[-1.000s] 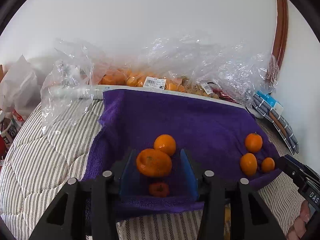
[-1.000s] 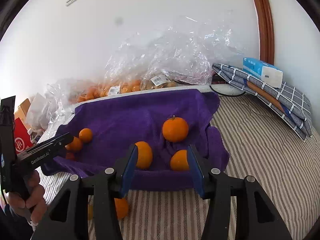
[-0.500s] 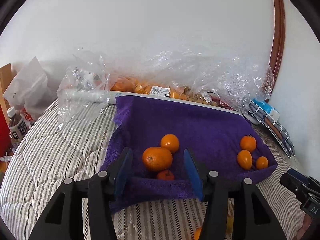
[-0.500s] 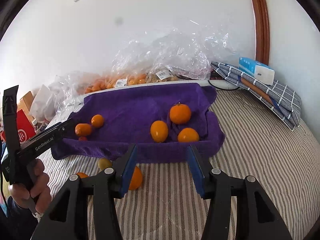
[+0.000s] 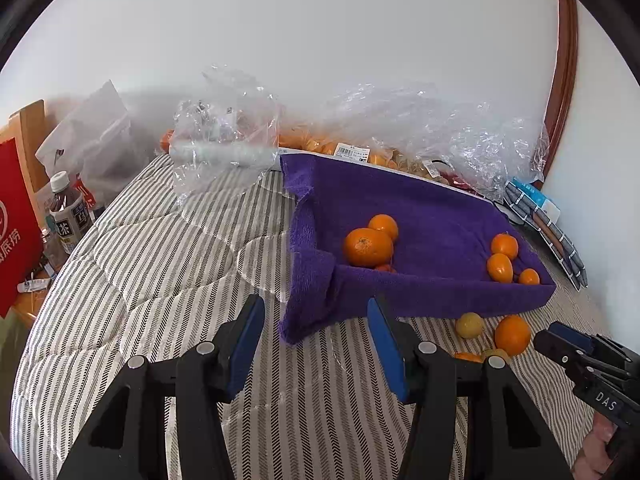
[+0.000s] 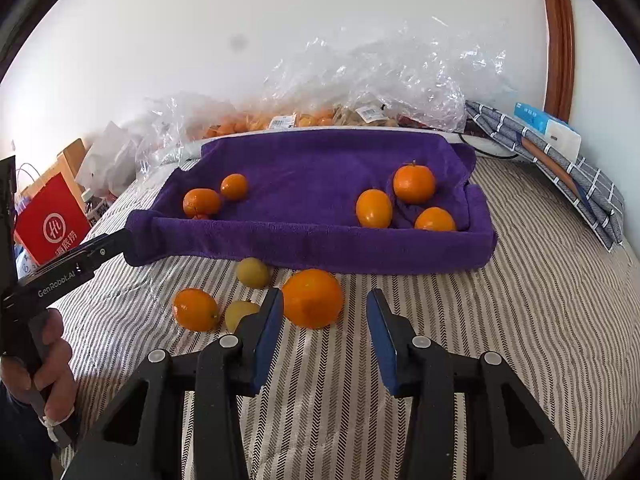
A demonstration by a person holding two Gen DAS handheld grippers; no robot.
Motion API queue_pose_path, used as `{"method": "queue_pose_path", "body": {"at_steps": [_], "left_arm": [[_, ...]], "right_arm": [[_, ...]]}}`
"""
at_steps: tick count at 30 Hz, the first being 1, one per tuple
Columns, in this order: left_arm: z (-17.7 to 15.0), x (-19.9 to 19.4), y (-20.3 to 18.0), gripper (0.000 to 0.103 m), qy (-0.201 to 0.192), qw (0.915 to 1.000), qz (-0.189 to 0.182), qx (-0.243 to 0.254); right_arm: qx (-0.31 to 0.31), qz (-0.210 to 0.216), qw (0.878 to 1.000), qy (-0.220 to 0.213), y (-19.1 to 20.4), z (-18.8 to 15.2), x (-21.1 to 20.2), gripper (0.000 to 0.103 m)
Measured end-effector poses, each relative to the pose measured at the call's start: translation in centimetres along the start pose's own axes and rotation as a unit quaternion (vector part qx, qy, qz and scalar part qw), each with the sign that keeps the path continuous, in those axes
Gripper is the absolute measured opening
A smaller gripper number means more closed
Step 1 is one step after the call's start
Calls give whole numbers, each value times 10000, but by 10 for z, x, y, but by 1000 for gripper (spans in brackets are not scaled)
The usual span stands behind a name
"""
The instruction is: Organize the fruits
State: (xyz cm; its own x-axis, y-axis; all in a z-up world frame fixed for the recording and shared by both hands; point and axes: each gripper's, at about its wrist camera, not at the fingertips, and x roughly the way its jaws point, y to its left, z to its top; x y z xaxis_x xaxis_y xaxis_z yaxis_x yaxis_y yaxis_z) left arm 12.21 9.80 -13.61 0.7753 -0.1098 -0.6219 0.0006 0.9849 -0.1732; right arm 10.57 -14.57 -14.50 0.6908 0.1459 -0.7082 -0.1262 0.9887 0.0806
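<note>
A: What's lying around the purple towel tray (image 6: 304, 240)?
B: Plastic bags (image 6: 400, 76) are crowding its 12 o'clock; loose oranges (image 6: 313, 298) are sitting at 6 (outside).
A: Grippers?
B: Right gripper (image 6: 324, 336) and left gripper (image 5: 316, 344) are both gaping wide, holding nothing.

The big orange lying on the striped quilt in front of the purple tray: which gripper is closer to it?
Right. The right gripper sits open just short of the big orange; the left gripper is off by the purple towel-lined tray's far corner.
</note>
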Motion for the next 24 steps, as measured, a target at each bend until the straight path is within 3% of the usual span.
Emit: {"method": "queue_pose_path", "body": {"at_steps": [15, 18, 24], "left_arm": [[1, 9, -3, 52, 232, 9997, -92, 46], [1, 10, -4, 52, 263, 9995, -158, 72], [-5, 11, -16, 52, 490, 9955, -761, 281]], "right_arm": [[23, 243, 9982, 553, 2, 7, 46, 41], [59, 288, 9983, 494, 1, 7, 44, 41], [94, 85, 9997, 201, -13, 2, 26, 41]]}}
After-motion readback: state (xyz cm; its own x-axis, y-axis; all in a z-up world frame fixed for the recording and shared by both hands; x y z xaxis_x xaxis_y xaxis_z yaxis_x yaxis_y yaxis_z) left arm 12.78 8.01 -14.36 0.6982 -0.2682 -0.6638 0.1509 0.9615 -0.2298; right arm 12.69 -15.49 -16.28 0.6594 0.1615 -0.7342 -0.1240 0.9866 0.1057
